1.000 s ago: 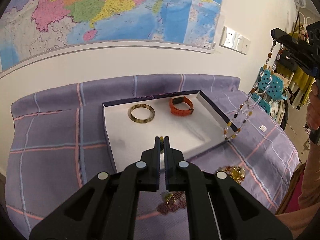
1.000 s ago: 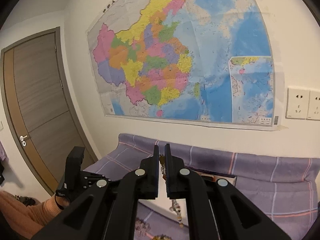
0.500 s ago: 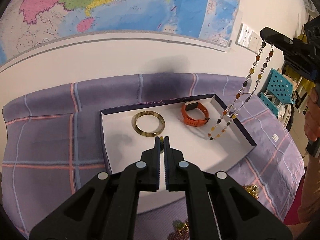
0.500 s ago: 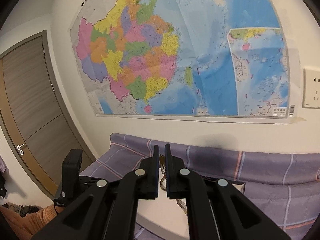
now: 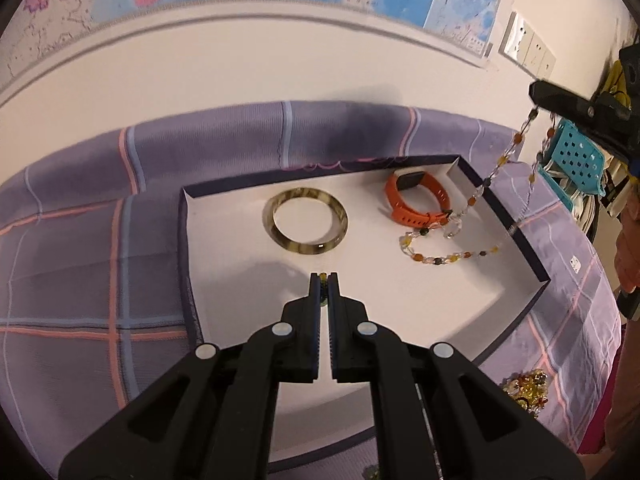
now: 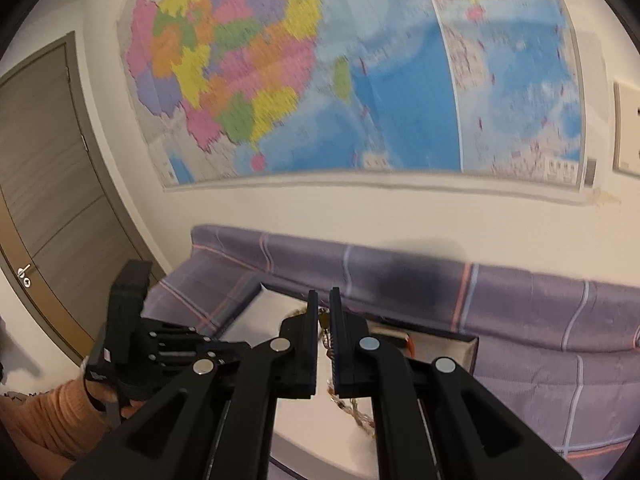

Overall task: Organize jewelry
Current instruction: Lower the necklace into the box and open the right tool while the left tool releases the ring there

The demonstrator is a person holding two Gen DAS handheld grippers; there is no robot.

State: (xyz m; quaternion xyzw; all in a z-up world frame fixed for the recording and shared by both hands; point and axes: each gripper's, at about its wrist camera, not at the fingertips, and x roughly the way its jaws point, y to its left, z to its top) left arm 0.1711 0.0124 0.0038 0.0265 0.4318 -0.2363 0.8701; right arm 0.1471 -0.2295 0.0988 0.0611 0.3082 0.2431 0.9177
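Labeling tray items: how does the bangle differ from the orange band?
The bangle is a rigid closed ring, mottled olive and brown, lying flat on its own mid-tray. The orange band is a flexible strap with a dark face, resting on its edge farther right, with the beaded necklace against it. Both sit inside the white tray.

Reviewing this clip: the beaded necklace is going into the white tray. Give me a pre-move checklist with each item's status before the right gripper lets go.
1. Right gripper shut on beaded necklace: ok.
2. Necklace's lower end resting on the white tray floor: ok.
3. Whole necklace down: not ok; its upper strands hang from the gripper.
4. Necklace clear of orange watch band: not ok; beads lie against the strap.
5. Necklace clear of bangle: ok.
6. Left gripper shut on a small bead piece, apart from the necklace: ok.
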